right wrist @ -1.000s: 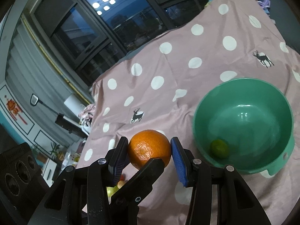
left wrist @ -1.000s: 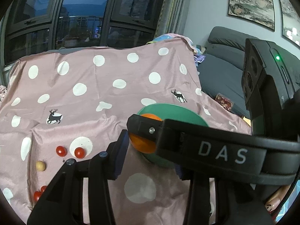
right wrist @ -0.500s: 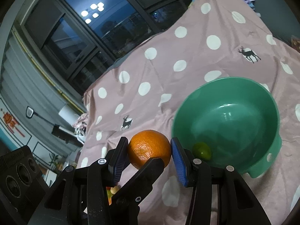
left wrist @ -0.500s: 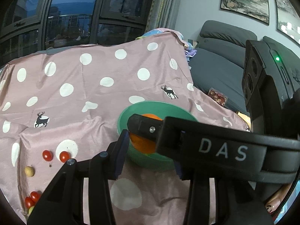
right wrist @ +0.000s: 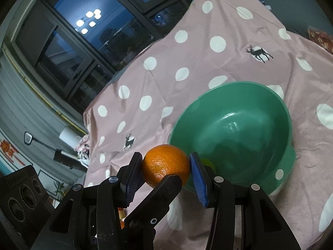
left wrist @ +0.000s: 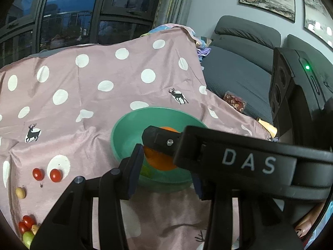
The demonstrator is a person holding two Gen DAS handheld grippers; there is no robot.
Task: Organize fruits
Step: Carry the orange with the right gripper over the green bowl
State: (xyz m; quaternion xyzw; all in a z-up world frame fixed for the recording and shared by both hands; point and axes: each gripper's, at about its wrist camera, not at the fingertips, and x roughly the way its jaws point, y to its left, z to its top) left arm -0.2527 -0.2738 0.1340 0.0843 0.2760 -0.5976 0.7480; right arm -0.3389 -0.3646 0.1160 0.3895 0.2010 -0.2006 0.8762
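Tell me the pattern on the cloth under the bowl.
Pink cloth with white polka dots and small black deer; clearest in the left wrist view.

Dim indoor light, dark windows, fisheye-warped edges, sharp focus

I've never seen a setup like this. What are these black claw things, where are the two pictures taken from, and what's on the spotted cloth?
Those claws are two handheld grippers, one in each of a person's hands; no robot. Each picture comes from a camera on one gripper, looking along its fingers. In the right view, the right gripper clamps an orange near a green bowl holding a small green fruit. The left view shows the left gripper, the other crossing before it, and cherry tomatoes loose on the pink spotted cloth.
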